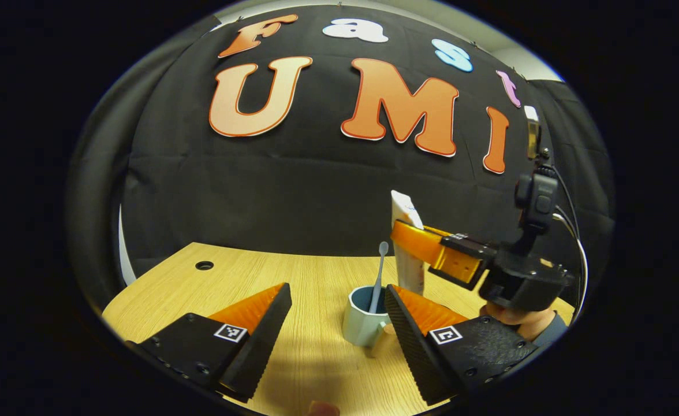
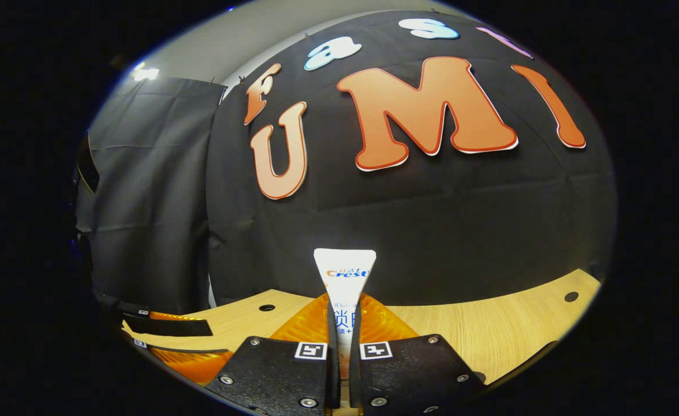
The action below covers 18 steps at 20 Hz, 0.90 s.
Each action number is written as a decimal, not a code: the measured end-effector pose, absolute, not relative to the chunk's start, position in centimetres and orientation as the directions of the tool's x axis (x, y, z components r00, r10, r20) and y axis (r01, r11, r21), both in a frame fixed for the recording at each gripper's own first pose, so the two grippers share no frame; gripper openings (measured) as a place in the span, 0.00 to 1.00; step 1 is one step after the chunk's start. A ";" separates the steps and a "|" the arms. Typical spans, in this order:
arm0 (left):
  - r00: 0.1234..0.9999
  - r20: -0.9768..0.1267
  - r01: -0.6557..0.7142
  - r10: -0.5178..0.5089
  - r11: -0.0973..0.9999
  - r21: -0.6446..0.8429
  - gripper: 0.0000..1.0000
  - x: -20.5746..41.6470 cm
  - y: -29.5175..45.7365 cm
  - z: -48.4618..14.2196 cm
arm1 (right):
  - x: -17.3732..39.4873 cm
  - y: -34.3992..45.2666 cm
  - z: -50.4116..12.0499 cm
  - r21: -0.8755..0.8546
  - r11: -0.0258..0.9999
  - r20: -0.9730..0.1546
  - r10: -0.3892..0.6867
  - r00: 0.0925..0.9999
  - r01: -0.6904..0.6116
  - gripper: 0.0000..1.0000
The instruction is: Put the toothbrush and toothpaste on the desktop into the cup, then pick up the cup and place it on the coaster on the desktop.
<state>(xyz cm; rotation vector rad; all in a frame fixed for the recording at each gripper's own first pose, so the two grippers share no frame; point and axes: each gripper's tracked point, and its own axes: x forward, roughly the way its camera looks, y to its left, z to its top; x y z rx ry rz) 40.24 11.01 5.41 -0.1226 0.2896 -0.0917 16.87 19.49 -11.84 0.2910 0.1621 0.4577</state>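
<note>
The pale cup (image 1: 364, 320) stands on the wooden desktop (image 1: 293, 277), low and centre-right in the left gripper view, with 1 toothbrush (image 1: 379, 277) standing in it, head up. The left gripper (image 1: 336, 323) has its fingers spread wide, holding nothing, its right finger just beside the cup. The right gripper (image 2: 342, 346) is clamped on the upright toothpaste (image 2: 344, 274); in the left gripper view, it reaches in from the right.
</note>
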 end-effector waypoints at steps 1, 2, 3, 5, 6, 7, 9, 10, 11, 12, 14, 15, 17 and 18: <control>0.956 -0.275 0.069 -0.103 0.989 -0.130 0.99 39.9 11.4 5.5 | 17.1 19.8 -11.9 0.311 0.855 -0.081 0.459 0.885 -0.415 0.06; 0.957 -0.275 0.061 -0.094 0.990 -0.127 0.99 39.8 11.7 5.6 | 17.4 20.0 -12.0 0.307 0.855 -0.074 0.459 0.885 -0.418 0.06; 0.958 -0.272 0.058 -0.091 0.990 -0.127 0.99 39.7 11.9 5.6 | 17.7 20.2 -12.2 0.305 0.857 -0.071 0.455 0.887 -0.415 0.06; 0.958 -0.275 0.049 -0.083 0.990 -0.131 0.98 39.5 12.3 5.7 | 18.0 20.9 -12.4 0.291 0.858 -0.063 0.458 0.886 -0.423 0.06; 0.958 -0.277 0.043 -0.078 0.991 -0.130 0.98 39.5 12.4 5.7 | 18.2 21.1 -12.5 0.281 0.859 -0.055 0.459 0.887 -0.428 0.06; 0.957 -0.279 0.037 -0.073 0.991 -0.131 0.98 39.4 12.5 5.5 | 18.3 21.4 -12.6 0.270 0.861 -0.051 0.460 0.886 -0.431 0.06; 0.956 -0.285 0.030 -0.070 0.989 -0.142 0.98 39.2 12.7 5.4 | 18.6 22.0 -13.4 0.257 0.861 -0.054 0.467 0.883 -0.440 0.06; 0.955 -0.288 0.029 -0.070 0.989 -0.144 0.98 39.2 12.7 5.3 | 18.7 22.5 -13.9 0.249 0.860 -0.057 0.472 0.880 -0.445 0.07; 0.953 -0.294 0.025 -0.067 0.989 -0.145 0.99 39.2 12.8 5.0 | 18.8 22.7 -14.4 0.242 0.861 -0.063 0.474 0.878 -0.447 0.07; 0.951 -0.302 0.022 -0.065 0.989 -0.144 0.99 39.3 12.9 4.7 | 18.7 22.8 -14.9 0.235 0.862 -0.073 0.476 0.877 -0.449 0.08; 0.948 -0.313 0.015 -0.061 0.989 -0.148 0.98 39.3 12.9 4.4 | 18.8 23.1 -15.7 0.217 0.866 -0.099 0.479 0.872 -0.450 0.10; 0.947 -0.315 0.013 -0.062 0.988 -0.154 0.98 39.3 12.8 4.3 | 18.8 23.2 -16.1 0.207 0.870 -0.111 0.476 0.872 -0.448 0.11; 0.944 -0.324 0.012 -0.064 0.987 -0.160 0.98 39.0 12.7 3.9 | 18.6 23.1 -17.1 0.192 0.878 -0.144 0.467 0.873 -0.438 0.13; 0.942 -0.330 0.011 -0.064 0.987 -0.160 0.99 38.9 12.7 3.6 | 18.3 23.0 -17.4 0.192 0.879 -0.158 0.467 0.870 -0.437 0.13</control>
